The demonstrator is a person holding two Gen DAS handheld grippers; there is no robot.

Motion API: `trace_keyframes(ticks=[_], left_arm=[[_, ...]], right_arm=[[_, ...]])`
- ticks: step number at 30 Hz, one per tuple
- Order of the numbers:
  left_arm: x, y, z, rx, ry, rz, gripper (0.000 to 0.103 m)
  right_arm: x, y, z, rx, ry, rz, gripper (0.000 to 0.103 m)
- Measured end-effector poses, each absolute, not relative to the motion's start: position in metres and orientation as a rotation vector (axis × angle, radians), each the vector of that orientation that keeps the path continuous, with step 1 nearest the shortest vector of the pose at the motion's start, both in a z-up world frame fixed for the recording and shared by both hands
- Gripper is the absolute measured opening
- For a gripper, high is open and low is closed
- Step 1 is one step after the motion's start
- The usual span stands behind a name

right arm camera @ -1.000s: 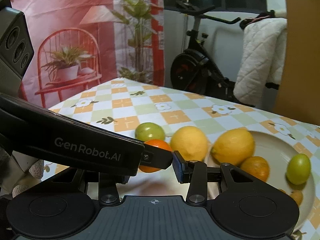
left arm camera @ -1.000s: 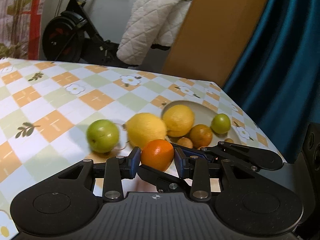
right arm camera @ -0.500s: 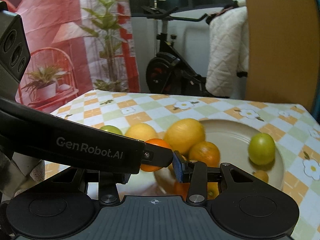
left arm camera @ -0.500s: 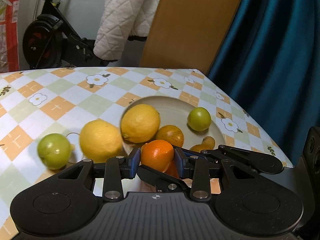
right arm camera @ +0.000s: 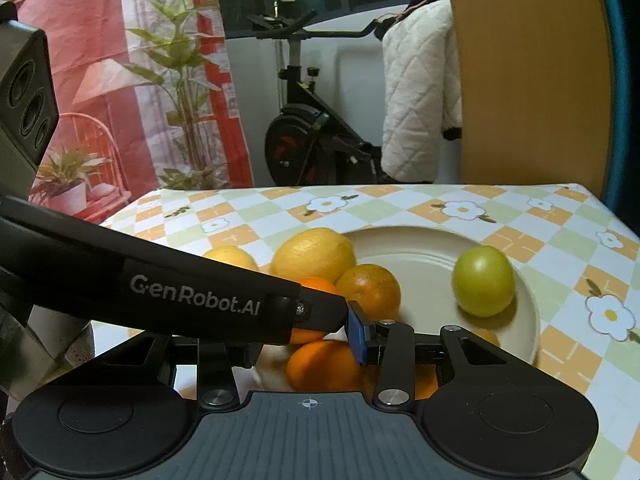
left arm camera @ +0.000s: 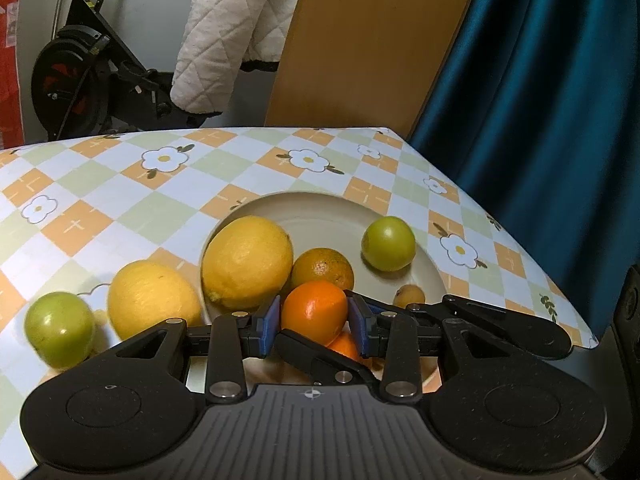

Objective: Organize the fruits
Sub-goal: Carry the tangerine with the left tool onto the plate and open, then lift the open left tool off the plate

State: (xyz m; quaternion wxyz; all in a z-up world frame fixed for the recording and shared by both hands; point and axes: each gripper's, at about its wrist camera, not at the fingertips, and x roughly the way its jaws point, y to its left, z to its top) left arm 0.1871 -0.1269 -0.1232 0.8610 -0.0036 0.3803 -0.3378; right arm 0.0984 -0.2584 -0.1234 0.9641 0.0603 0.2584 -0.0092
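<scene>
In the left wrist view, the left gripper (left arm camera: 314, 322) sits low at centre frame, its blue-padded fingers (left arm camera: 273, 322) pressed against either side of a small bright orange citrus fruit (left arm camera: 314, 312), which hangs over the near part of a round cream plate (left arm camera: 320, 212) on the checked, flower-printed surface (left arm camera: 160, 184). Part of another orange fruit (left arm camera: 344, 348) shows just below the held one. On the plate lie a large yellow lemon (left arm camera: 247, 262) at its left rim, a dull orange mandarin (left arm camera: 323, 268) touching it, a green round fruit (left arm camera: 388, 243) apart to the right, and a small tan fruit (left arm camera: 409, 295) near the gripper. Only this view shows a second yellow lemon (left arm camera: 154, 300) and a second green fruit (left arm camera: 60, 329) clearly, both off the plate at lower left. The right wrist view is crossed by the left gripper's black arm marked GenRobot.AI (right arm camera: 172, 288), which hides the right gripper's (right arm camera: 308, 332) left finger; one blue pad (right arm camera: 356, 338) shows, so I cannot tell how wide it stands. Here the held orange (right arm camera: 316, 285) peeks out behind that arm, and the lower orange fruit (right arm camera: 326, 366) appears fuller. A black exercise bike (right arm camera: 304, 136) stands beyond the surface.
</scene>
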Motion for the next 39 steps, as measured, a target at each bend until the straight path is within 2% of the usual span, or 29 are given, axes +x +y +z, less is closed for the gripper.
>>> trace_keyframes(ticks=[21,39], left_arm=[[0.195,-0.136,-0.126,0.002,0.81,-0.686,0.037],[0.195,-0.045,-0.082,-0.06,0.665,-0.577,0.038]], right_arm=[[0.101,-0.262,-0.123,0.077,0.511,-0.089,0.042],[0.102,-0.227,-0.103,0.027,0.489,-0.008,0.043]])
